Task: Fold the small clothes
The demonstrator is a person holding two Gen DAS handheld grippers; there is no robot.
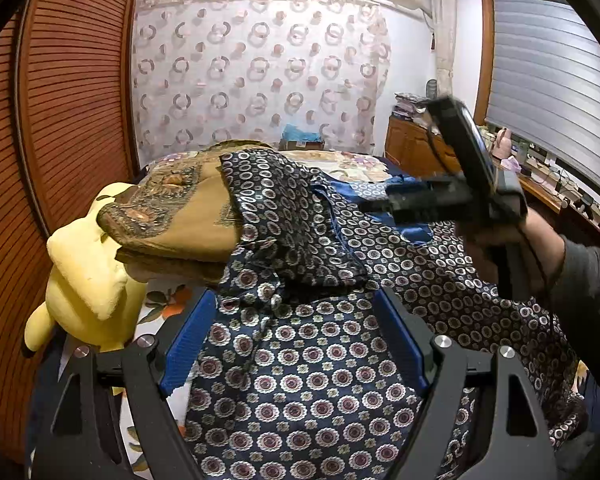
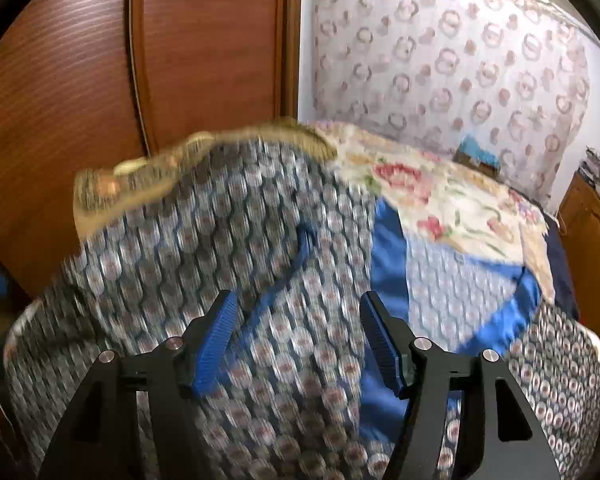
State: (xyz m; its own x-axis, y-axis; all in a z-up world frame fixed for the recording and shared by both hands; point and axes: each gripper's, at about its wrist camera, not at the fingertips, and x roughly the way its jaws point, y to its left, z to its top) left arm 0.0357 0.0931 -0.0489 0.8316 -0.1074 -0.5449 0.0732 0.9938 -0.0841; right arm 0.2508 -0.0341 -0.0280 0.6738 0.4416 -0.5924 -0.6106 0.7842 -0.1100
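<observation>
Both grippers hover spread, left gripper [image 1: 296, 336] and right gripper [image 2: 296, 340] holding nothing above the navy patterned garment [image 1: 312, 380]; slippery fabric near the bed edge could slide onto the yellow plush toy [image 1: 84, 276].

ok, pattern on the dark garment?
Navy satin garment with small round floral medallions; sharpest in left wrist view.

A: Left gripper [image 1: 296, 344] status?
B: Jaws spread wide, nothing between the pads, patterned navy garment [image 1: 312, 380] spread under it.
A: Other side?
B: Right gripper [image 1: 370, 205] hovers over the blue collar [image 1: 414, 232], blurred. Tan folded cloth [image 1: 188, 216] and yellow plush [image 1: 88, 280] at left.
</observation>
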